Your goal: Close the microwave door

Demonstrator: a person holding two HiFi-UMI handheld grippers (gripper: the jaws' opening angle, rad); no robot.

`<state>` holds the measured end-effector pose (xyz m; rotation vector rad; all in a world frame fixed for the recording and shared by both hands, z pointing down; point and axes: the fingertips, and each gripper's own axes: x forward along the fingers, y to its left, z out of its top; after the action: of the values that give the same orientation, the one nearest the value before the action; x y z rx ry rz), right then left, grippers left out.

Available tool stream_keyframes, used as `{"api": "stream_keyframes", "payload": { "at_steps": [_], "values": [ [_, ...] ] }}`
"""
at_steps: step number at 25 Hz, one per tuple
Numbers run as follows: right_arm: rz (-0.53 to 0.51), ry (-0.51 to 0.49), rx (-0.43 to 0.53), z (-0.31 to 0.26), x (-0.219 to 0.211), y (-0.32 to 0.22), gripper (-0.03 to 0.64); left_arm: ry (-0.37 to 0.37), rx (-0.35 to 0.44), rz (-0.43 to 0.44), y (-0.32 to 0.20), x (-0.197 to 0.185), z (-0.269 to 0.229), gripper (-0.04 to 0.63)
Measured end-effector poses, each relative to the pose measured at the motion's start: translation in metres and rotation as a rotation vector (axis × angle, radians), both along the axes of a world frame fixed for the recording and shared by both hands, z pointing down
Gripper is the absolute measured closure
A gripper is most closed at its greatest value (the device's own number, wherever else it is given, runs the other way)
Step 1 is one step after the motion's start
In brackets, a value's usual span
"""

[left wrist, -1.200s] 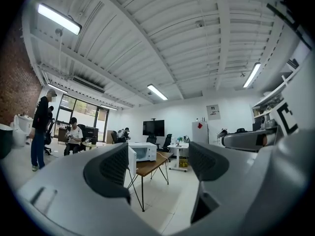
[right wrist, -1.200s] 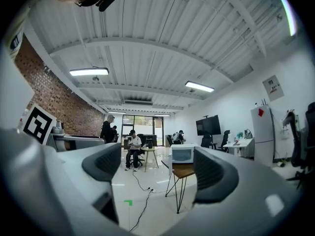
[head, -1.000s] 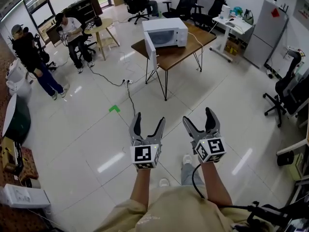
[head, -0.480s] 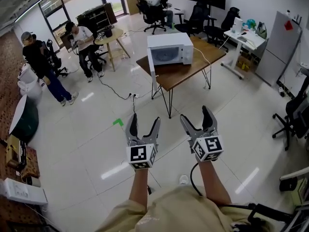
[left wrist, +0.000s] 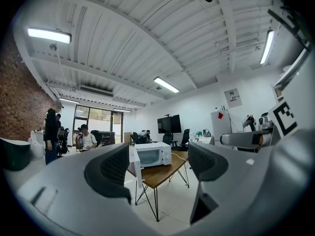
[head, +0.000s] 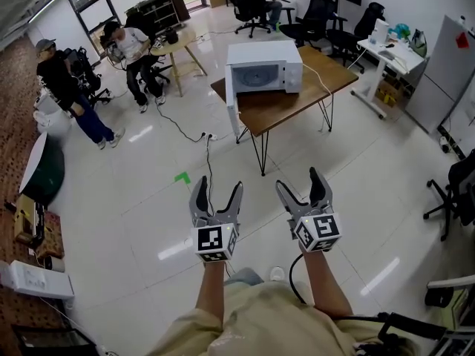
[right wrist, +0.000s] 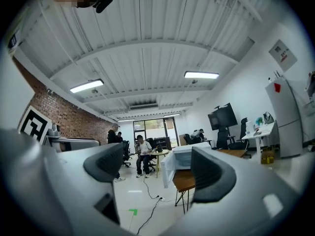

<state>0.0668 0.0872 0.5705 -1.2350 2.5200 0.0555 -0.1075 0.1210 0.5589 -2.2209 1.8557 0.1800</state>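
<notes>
Ahead of you, the wooden table (head: 297, 101) carries the white microwave (head: 263, 53) at its left end, well apart from your grippers. Its door (head: 232, 104) hangs wide open to the left, and the cavity holds a round turntable (head: 261, 73). Your left gripper (head: 218, 185) and right gripper (head: 298, 181) both hover over the floor, jaws apart, gripping nothing.
</notes>
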Motion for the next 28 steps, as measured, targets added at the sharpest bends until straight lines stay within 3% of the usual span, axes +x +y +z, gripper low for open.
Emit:
{"api": "stream_keyframes", "payload": {
  "at_steps": [5, 12, 19, 25, 28],
  "values": [
    [-0.023, 0.0, -0.011, 0.002, -0.009, -0.034, 0.196, -0.007, -0.005, -0.002, -0.028, 0.0, 0.001, 0.218],
    [-0.007, 0.067, -0.036, -0.009, -0.035, -0.113, 0.196, 0.05, -0.04, 0.035, -0.127, -0.023, -0.004, 0.218],
    [0.067, 0.096, -0.015, -0.031, -0.097, -0.194, 0.196, 0.049, -0.004, 0.114, -0.212, -0.082, -0.021, 0.218],
    [0.096, 0.115, 0.002, -0.047, -0.158, -0.255, 0.198, 0.09, 0.022, 0.119, -0.28, -0.151, -0.042, 0.218],
    [0.104, 0.121, 0.0, -0.045, -0.174, -0.28, 0.198, 0.092, 0.03, 0.131, -0.307, -0.167, -0.045, 0.218]
  ]
}}
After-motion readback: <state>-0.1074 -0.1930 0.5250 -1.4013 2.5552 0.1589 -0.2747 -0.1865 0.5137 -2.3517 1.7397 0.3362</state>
